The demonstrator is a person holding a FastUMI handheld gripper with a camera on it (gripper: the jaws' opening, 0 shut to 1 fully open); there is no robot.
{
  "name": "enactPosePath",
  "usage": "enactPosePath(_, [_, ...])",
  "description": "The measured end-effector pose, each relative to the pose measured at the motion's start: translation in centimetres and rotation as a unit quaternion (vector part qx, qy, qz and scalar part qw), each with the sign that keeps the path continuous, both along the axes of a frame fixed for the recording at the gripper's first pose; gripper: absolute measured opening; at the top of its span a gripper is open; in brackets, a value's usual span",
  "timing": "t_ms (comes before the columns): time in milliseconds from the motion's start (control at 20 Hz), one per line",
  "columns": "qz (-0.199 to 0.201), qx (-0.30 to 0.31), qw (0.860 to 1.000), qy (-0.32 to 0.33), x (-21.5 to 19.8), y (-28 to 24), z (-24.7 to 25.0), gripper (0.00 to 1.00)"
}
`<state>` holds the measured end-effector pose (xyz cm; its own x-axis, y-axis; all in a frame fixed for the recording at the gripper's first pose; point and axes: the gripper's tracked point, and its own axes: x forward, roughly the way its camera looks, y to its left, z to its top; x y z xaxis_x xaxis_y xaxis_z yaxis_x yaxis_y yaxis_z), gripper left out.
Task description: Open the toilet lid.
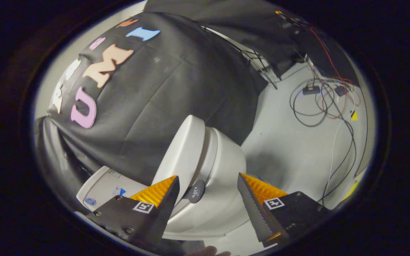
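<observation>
The white toilet [222,167] lies just ahead of my gripper [208,179], seen tilted in this view. Its lid [182,153] stands raised off the bowl, leaning back toward the tank [103,186] and the black cloth wall. A small dark round tab [195,191] shows on the seat near the left finger. The gripper is open, its two fingers [157,193] spread wide with the bowl's rim seen in the gap between them. Neither finger touches the lid.
Black cloth wall [176,89] hangs behind the toilet. Pale floor [290,153] spreads beside the bowl, with tangled black, red and white cables [324,103] and small boxes beyond. A bit of a hand [206,251] shows beneath the fingers.
</observation>
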<state>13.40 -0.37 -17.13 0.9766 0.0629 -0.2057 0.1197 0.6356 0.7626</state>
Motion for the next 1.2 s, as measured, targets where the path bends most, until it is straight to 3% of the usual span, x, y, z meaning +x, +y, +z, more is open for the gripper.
enactPosePath(250, [0.028,0.040,0.999,-0.007,0.7,1.7,0.2,0.82])
enactPosePath(450, [0.046,0.058,0.997,0.012,1.3,3.1,-0.9,0.82])
enactPosePath(650, [0.044,0.068,0.996,0.032,1.7,3.2,-1.1,0.31])
enactPosePath(800, [0.017,0.070,0.997,0.040,1.9,2.5,-1.3,0.31])
enactPosePath(900, [-0.013,0.114,0.992,0.051,2.3,2.2,-2.1,0.31])
enactPosePath(1000, [-0.009,0.142,0.989,0.026,2.8,2.9,-0.9,0.37])
enactPosePath(1100, [-0.011,0.142,0.990,0.024,3.0,3.0,-0.7,0.02])
enactPosePath(1200, [-0.021,0.152,0.988,0.024,3.0,3.0,-0.6,0.02])
